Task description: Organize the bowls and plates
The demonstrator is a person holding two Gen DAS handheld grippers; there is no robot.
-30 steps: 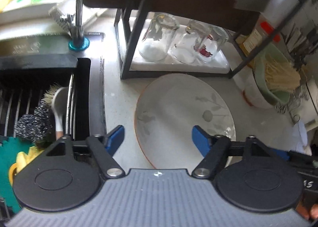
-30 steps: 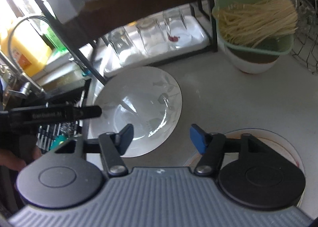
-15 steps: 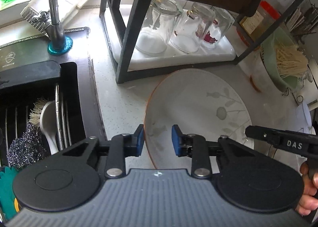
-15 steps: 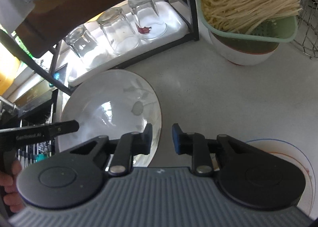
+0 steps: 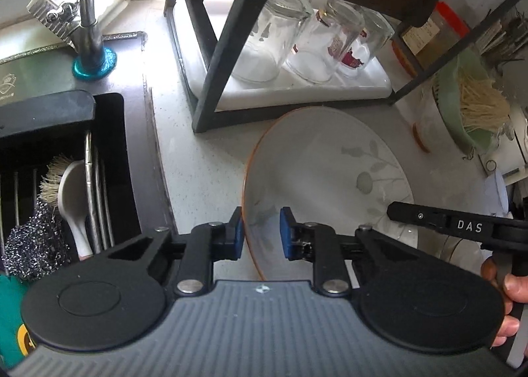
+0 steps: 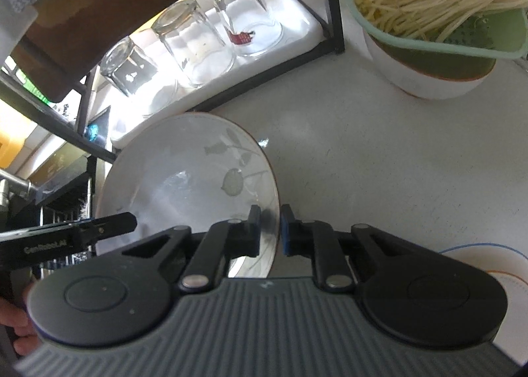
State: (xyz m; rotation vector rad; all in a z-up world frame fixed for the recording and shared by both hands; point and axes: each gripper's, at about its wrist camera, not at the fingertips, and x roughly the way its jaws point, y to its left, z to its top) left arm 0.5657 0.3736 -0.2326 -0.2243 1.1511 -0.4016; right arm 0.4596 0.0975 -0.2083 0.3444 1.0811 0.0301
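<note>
Both claws bite one plate on the counter: left claw is closing over its near-left rim, a pad each side, and right claw is pinched on the opposite rim. I judge this the grasp step, lift not yet begun. Next I must raise both sides evenly, or the plate tips. Edges crowd me: rack with upturned glasses just behind, sink to the left. Open counter lies right, toward a second plate and noodle bowl.
</note>
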